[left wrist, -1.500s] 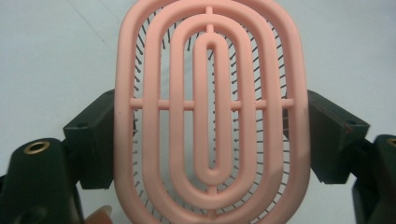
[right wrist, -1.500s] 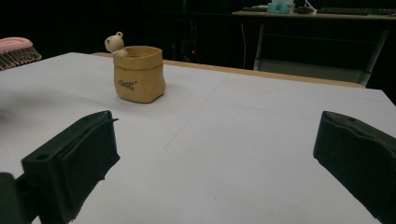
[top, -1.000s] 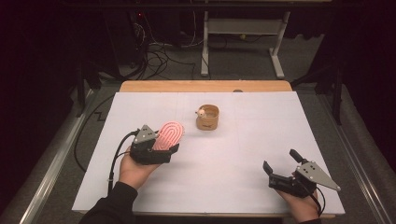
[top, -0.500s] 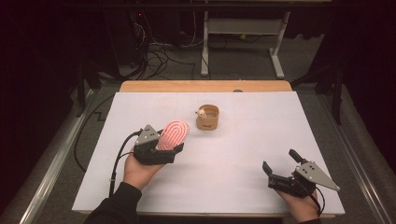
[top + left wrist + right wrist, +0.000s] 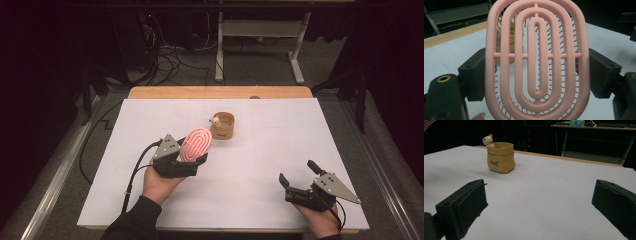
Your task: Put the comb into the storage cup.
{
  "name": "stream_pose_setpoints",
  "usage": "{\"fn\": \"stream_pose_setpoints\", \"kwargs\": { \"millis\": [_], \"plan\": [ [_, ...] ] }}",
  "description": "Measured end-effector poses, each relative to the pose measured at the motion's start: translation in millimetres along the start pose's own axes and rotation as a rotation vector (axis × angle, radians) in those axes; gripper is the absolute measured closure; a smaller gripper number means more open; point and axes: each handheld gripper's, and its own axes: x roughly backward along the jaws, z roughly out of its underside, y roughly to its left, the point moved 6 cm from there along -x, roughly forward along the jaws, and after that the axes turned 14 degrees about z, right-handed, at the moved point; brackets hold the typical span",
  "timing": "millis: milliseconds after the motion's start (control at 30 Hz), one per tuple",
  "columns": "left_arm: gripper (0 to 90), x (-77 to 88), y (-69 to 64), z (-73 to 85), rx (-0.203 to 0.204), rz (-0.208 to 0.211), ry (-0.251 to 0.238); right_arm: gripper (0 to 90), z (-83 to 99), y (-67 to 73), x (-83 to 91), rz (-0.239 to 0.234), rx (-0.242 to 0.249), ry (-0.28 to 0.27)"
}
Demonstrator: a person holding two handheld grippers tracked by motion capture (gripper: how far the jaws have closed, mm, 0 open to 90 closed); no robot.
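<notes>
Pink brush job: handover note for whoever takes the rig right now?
Left gripper: shut on the pink brush, held by its edges, lifted above the white table, just short of the tan pot.
Right gripper: open, holds nothing, low near the table's right front corner.
Tan pot: upright at centre back, small bear figure on its rim.
Done: brush picked up.
Left: probably bring it to the pot and let go; the right gripper seems spare.

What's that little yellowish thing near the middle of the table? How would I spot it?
On the white table, look just past the pink oval brush held in the left tongs. It is a small tan sack-shaped pot, with a tiny pale bear figure peeking over its rim.
</notes>
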Motion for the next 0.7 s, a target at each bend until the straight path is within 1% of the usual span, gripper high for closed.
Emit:
{"fn": "stream_pose_setpoints", "kwargs": {
  "millis": [167, 200, 233, 267, 333, 400, 500, 533, 567, 667, 700],
  "plan": [
    [18.3, -4.6, -6.2, -4.4, -0.017, 0.02, -0.021, 0.3, 0.0, 2.4, -0.6, -0.002, 0.006, 0.0],
    [18.3, -7.4, -9.6, -6.4, -0.024, 0.033, -0.034, 0.3, -0.2, 3.3, -0.7, -0.003, 0.005, 0.001],
    [18.3, -7.4, -9.6, -6.4, -0.024, 0.033, -0.034, 0.3, -0.2, 3.3, -0.7, -0.003, 0.005, 0.001],
    [18.3, -10.5, -12.7, -8.2, -0.03, 0.048, -0.043, 0.3, -0.5, 4.2, -1.1, -0.003, 0.007, 0.001],
    [18.3, -12.3, -14.3, -9.0, -0.035, 0.052, -0.048, 0.3, -0.7, 4.7, -1.3, -0.003, 0.007, 0.002],
    [18.3, -17.5, -18.3, -10.6, -0.043, 0.069, -0.061, 0.3, -1.7, 5.8, -2.7, 0.0, 0.008, 0.001],
    [18.3, -19.7, -20.8, -11.1, -0.047, 0.08, -0.071, 0.3, -3.2, 6.6, -3.8, 0.002, 0.004, 0.001],
    [18.3, -21.4, -23.0, -12.2, -0.058, 0.089, -0.076, 0.3, -5.0, 7.7, -5.8, 0.003, 0.007, -0.004],
    [18.3, -21.4, -23.3, -12.7, -0.063, 0.088, -0.075, 0.3, -6.1, 8.7, -7.4, 0.002, 0.002, -0.001],
    [18.3, -19.5, -23.7, -13.7, -0.061, 0.094, -0.087, 0.4, -7.9, 11.1, -10.3, -0.005, 0.003, 0.011],
    [18.3, -18.4, -23.8, -14.3, -0.063, 0.094, -0.091, 0.4, -10.4, 14.8, -13.7, -0.009, 0.008, 0.015]
  ]
}}
